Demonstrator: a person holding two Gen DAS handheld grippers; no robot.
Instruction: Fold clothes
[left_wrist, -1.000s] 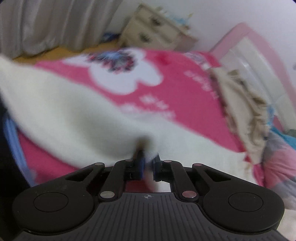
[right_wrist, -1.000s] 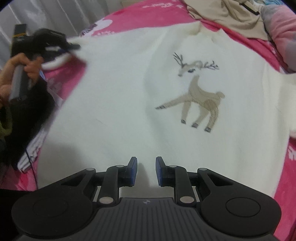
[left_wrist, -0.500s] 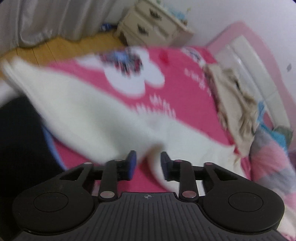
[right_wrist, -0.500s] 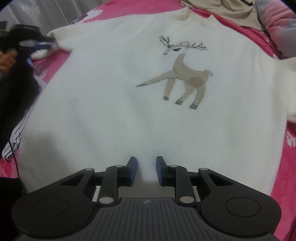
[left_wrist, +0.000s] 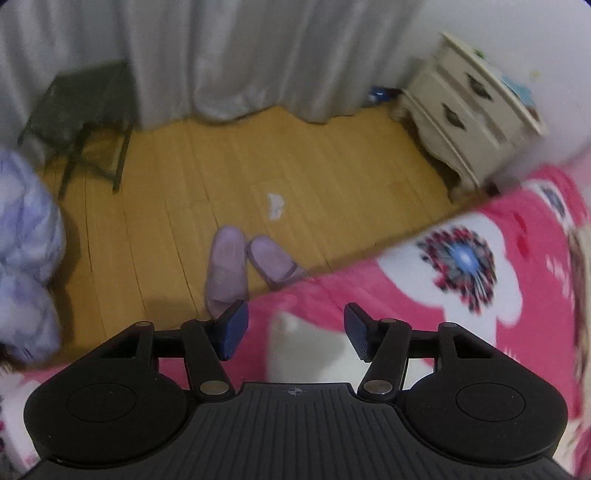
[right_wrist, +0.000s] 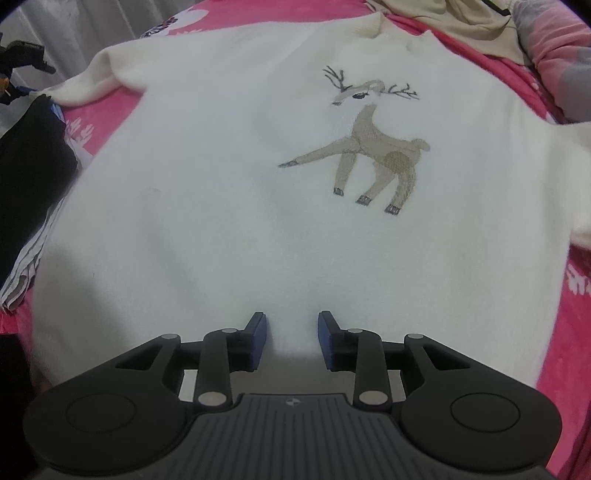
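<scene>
A white sweater (right_wrist: 229, 184) with a tan deer (right_wrist: 369, 147) on its chest lies spread flat on the pink bedspread (right_wrist: 576, 350). My right gripper (right_wrist: 291, 332) is open just above the sweater's lower hem, jaws apart with hem cloth between them. My left gripper (left_wrist: 295, 325) is wide open and empty over the bed's edge. A white sleeve end (left_wrist: 306, 339) lies on the bedspread (left_wrist: 406, 314) below it. The left gripper also shows at the far left of the right wrist view (right_wrist: 26, 59), beside the sleeve cuff (right_wrist: 77, 88).
Beige clothes (right_wrist: 461, 18) and a pink-grey garment (right_wrist: 554, 48) lie at the bed's head. A dark garment (right_wrist: 29, 166) sits at the left. Past the bed edge are a wooden floor, two purple slippers (left_wrist: 240, 266), a nightstand (left_wrist: 472, 110), a black stool (left_wrist: 85, 110) and curtains.
My left gripper opened and let go of the sleeve, then swung away toward the floor. The sleeve now lies on the bed. The right gripper opened wider at the hem.
</scene>
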